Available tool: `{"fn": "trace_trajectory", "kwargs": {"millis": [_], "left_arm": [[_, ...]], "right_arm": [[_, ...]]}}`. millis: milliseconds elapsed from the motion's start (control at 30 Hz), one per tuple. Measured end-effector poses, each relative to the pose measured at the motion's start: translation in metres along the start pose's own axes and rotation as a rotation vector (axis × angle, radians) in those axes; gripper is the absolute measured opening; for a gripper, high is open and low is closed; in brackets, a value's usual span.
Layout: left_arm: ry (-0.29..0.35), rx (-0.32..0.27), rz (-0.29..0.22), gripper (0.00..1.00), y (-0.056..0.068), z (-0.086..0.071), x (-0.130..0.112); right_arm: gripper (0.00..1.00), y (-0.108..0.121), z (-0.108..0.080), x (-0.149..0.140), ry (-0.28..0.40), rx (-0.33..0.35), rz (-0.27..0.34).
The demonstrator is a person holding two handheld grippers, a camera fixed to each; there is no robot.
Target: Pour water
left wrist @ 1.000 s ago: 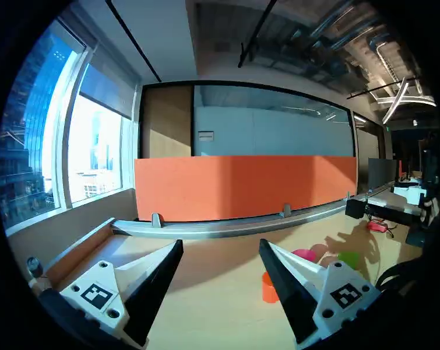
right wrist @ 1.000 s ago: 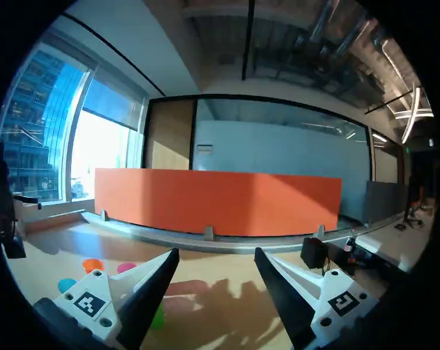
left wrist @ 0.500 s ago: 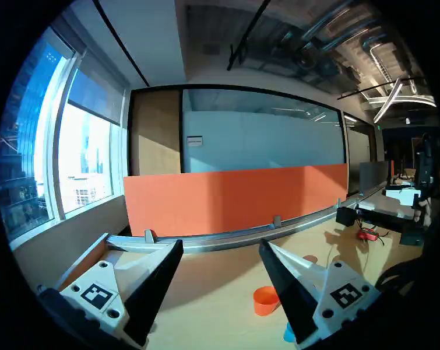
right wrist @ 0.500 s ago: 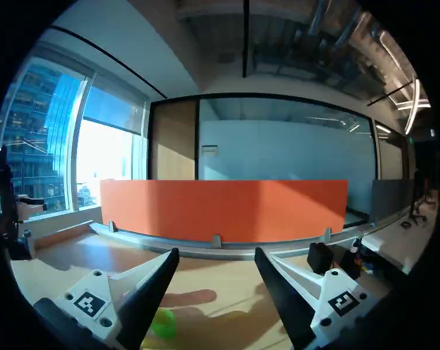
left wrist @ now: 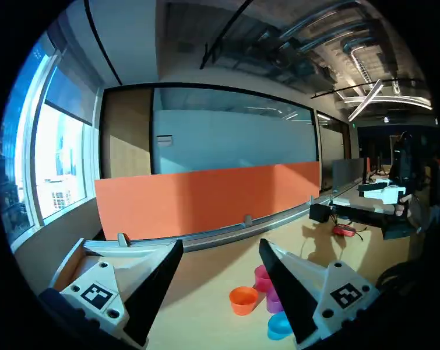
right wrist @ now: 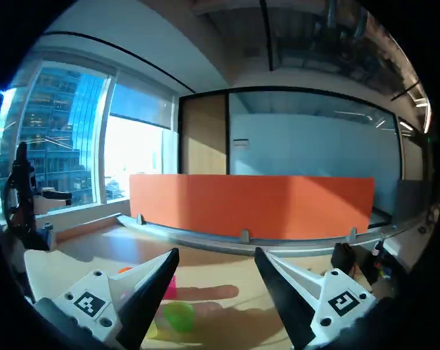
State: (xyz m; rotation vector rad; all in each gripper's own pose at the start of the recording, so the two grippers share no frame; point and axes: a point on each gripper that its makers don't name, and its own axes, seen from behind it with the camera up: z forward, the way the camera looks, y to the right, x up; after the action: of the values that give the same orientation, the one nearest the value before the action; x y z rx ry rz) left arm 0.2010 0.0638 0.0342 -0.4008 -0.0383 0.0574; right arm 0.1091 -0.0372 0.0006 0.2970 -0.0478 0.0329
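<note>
In the left gripper view my left gripper (left wrist: 220, 244) stands open with nothing between its fingers, above a wooden desk (left wrist: 208, 291). Small plastic cups sit low between its fingers: an orange cup (left wrist: 243, 299), a pink cup (left wrist: 260, 277), a purple cup (left wrist: 273, 300) and a blue cup (left wrist: 278, 325), partly behind the right finger. In the right gripper view my right gripper (right wrist: 215, 252) is open and holds nothing. Below it sit a green cup (right wrist: 179, 315), a pink cup (right wrist: 171, 287) and a yellow cup (right wrist: 151, 330), partly hidden by the left finger. Whether any cup holds water cannot be told.
An orange partition (left wrist: 208, 201) on a metal rail runs along the desk's far edge. Tall windows (right wrist: 74, 157) are on the left. A black box (right wrist: 342, 256) and a red item with cables (left wrist: 343, 230) lie at the desk's right. The other gripper, hand-held, shows far right (left wrist: 389, 195).
Both views have swung round. Several cups have come into sight between the left gripper's fingers, and the green and pink cups have risen into the right gripper view. Both grippers stay open.
</note>
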Motion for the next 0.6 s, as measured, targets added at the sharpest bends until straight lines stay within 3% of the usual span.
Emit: {"fn": "trace_trajectory", "kwargs": {"millis": [200, 600], "left_arm": [[0.002, -0.084, 0.005, 0.97, 0.018, 0.001, -0.007], [-0.062, -0.217, 0.002, 0.96, 0.044, -0.001, -0.043]], "right_arm": [[1.00, -0.020, 0.005, -0.006, -0.031, 0.111, -0.023], [1.00, -0.043, 0.021, -0.039, -0.103, 0.239, -0.081]]}}
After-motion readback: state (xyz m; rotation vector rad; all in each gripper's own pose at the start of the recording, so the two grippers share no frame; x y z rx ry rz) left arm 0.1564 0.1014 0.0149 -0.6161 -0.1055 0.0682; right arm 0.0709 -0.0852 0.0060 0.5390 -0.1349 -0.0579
